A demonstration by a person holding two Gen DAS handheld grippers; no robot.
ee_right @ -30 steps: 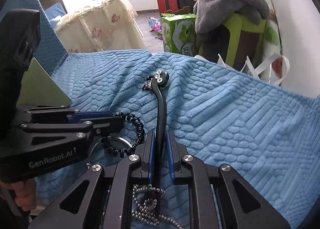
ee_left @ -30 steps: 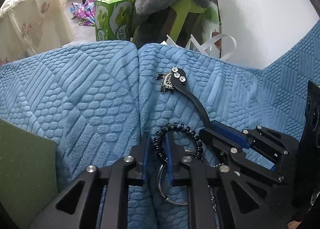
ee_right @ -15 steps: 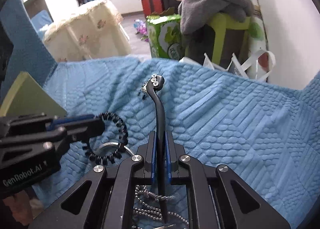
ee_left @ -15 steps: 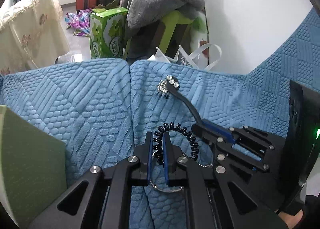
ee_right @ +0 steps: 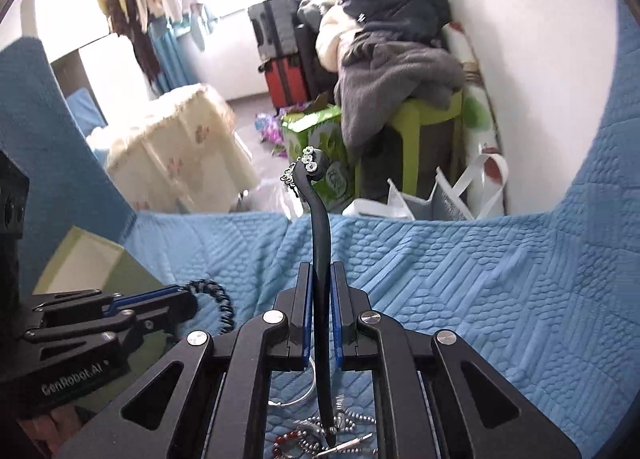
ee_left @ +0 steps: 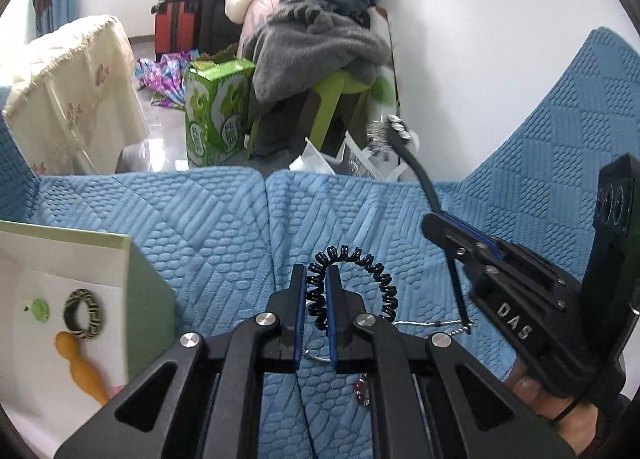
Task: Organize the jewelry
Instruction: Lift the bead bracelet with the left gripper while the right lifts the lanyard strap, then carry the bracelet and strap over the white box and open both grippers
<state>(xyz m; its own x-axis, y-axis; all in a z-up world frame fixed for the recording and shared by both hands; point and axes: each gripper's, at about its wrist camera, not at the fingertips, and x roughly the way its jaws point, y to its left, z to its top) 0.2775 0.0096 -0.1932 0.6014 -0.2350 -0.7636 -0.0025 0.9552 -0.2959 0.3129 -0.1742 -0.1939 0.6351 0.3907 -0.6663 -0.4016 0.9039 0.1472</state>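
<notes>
The left gripper [ee_left: 316,311] pinches the black coil bracelet [ee_left: 360,279] just above the blue blanket [ee_left: 200,227], and the open box [ee_left: 120,259] at the blanket's left edge is closest to this hand. The right gripper [ee_right: 320,323] holds the black hair stick [ee_right: 318,243], its long side pointing up and away, farther from the box.

Black coil bracelet [ee_left: 352,283] and black hairpin [ee_right: 318,243], both lifted off the cover.

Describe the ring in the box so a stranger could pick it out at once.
Start at the blue quilted sofa cover; at its left edge sits an open pale green box with a white inside. The black-and-cream patterned band ring lies there between a small green bead and an orange bowling-pin-shaped piece, the only hollow loop.
</notes>
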